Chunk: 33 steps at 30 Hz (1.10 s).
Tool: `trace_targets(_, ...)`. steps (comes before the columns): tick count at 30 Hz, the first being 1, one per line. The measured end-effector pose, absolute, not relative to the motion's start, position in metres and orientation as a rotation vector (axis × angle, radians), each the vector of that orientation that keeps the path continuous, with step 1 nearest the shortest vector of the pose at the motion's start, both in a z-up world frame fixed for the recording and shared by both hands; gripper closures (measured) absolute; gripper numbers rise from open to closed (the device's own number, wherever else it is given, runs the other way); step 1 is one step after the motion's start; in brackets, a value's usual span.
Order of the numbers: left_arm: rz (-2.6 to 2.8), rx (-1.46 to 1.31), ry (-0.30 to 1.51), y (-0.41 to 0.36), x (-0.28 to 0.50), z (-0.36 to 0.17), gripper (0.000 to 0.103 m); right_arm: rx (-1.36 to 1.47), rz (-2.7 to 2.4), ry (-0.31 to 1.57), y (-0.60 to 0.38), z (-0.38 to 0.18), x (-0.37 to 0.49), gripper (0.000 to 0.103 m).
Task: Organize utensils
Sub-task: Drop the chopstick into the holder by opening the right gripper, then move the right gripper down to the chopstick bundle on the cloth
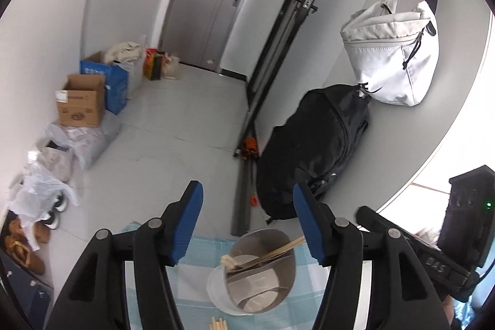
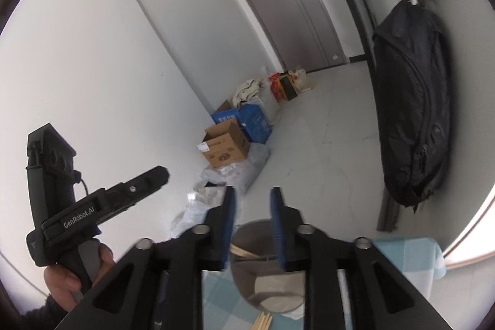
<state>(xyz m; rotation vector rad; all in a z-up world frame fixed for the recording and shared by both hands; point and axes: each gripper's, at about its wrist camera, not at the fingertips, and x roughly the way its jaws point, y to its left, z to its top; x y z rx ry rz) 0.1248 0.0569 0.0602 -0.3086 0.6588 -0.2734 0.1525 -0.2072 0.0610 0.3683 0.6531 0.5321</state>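
I see left gripper (image 1: 247, 225) parted, empty | right gripper (image 2: 252, 229) parted, empty | chopsticks (image 1: 272, 252) lean inside metal cup (image 1: 263, 271) near the checked tablecloth's (image 1: 198, 265) far edge | more chopsticks (image 2: 263, 322) lie at near edge

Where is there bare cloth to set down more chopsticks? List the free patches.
Free: the checked cloth left of the metal cup, between it and the table's left edge. Crowded: the near edge, where loose chopsticks lie. The cup itself already holds chopsticks but has room.
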Motion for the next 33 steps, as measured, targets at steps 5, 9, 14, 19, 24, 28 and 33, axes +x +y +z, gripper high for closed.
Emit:
trace_targets(5, -0.21, -0.289, 0.636, 0.055, 0.105, 0.068, 0.039, 0.35, 0.538, 0.604, -0.206, 0.074, 0.128, 0.051)
trace_targets(9, -0.182, -0.267, 0.616, 0.053, 0.089, 0.074, 0.032, 0.341, 0.544, 0.566, -0.205, 0.083, 0.107, 0.037)
trace_targets(14, -0.153, -0.227, 0.601, 0.048, 0.067, 0.078, 0.025, 0.319, 0.526, 0.53, -0.206, 0.086, 0.081, 0.025)
trace_targets(19, -0.144, -0.208, 0.59, 0.047, 0.049, 0.077, 0.021, 0.31, 0.492, 0.5, -0.208, 0.086, 0.055, 0.009)
trace_targets(24, -0.127, -0.174, 0.569, 0.043, 0.031, 0.073, 0.021, 0.293, 0.476, 0.475, -0.209, 0.08, 0.035, 0.001)
trace_targets(28, -0.118, -0.155, 0.554, 0.042, 0.017, 0.065, 0.02, 0.27, 0.467, 0.473, -0.206, 0.071, 0.021, 0.0)
trace_targets(33, -0.096, -0.127, 0.537, 0.04, 0.003, 0.049, 0.02, 0.245, 0.46, 0.484, -0.205, 0.05, 0.007, 0.0)
